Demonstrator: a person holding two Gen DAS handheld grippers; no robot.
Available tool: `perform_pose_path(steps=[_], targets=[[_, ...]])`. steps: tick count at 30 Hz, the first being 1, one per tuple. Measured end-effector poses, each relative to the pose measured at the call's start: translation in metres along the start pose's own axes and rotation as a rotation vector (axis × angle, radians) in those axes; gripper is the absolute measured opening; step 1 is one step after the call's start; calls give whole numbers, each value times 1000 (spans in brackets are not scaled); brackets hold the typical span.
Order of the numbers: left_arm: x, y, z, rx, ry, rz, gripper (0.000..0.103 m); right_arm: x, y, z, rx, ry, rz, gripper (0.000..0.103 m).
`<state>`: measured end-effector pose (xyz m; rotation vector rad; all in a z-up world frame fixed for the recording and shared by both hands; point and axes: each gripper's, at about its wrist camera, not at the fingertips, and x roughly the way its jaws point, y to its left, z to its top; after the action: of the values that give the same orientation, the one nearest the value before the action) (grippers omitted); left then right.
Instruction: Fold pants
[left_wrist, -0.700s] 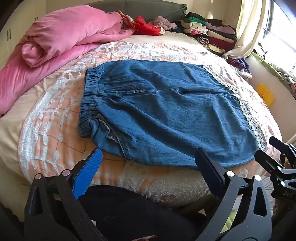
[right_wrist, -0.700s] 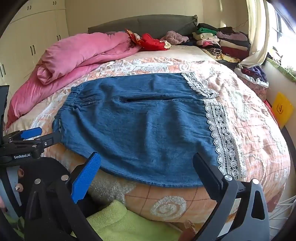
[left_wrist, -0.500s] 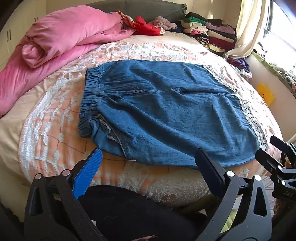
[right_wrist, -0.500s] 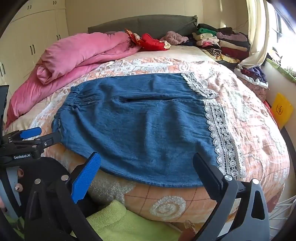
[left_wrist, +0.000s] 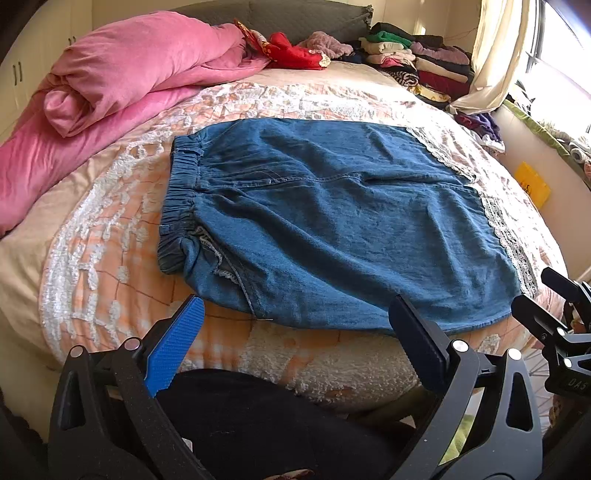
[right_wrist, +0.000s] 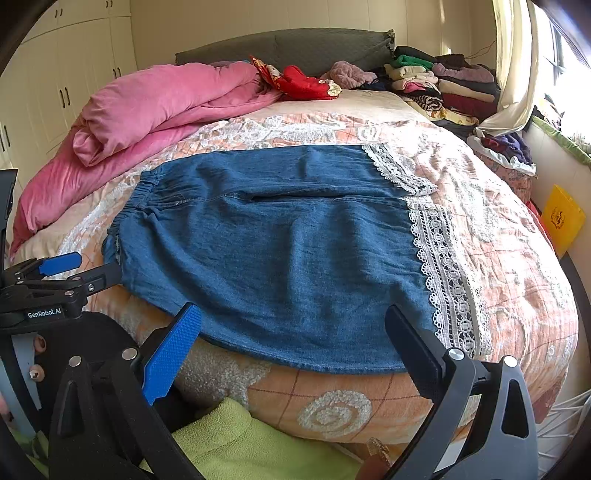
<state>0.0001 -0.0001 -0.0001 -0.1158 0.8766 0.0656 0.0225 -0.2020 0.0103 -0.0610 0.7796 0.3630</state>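
Observation:
Blue denim pants (left_wrist: 332, 221) with an elastic waistband (left_wrist: 179, 192) at the left and white lace hems (right_wrist: 443, 266) at the right lie spread flat across the bed (left_wrist: 92, 240); they also show in the right wrist view (right_wrist: 288, 251). My left gripper (left_wrist: 295, 325) is open and empty, just short of the pants' near edge toward the waist side. My right gripper (right_wrist: 295, 332) is open and empty at the near edge toward the hem side. Each gripper shows in the other's view: the right one (left_wrist: 546, 302) and the left one (right_wrist: 74, 269).
A rolled pink duvet (left_wrist: 129, 81) lies at the back left. Red cloth (left_wrist: 295, 55) and stacks of folded clothes (left_wrist: 417, 62) sit near the grey headboard (right_wrist: 295, 48). A curtain (left_wrist: 491, 55) hangs at the right, a yellow bag (right_wrist: 561, 218) below it. A green cloth (right_wrist: 240, 443) lies below.
Both grippers have stayed open and almost still; the views have shifted very slightly. The pants have not moved.

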Motion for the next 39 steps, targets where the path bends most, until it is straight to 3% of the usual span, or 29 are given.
perform_pose_path(steps=[39], targets=[[-3,6,5,-3,-9,23,94,1,-3,1,-2,-4,-9,99]])
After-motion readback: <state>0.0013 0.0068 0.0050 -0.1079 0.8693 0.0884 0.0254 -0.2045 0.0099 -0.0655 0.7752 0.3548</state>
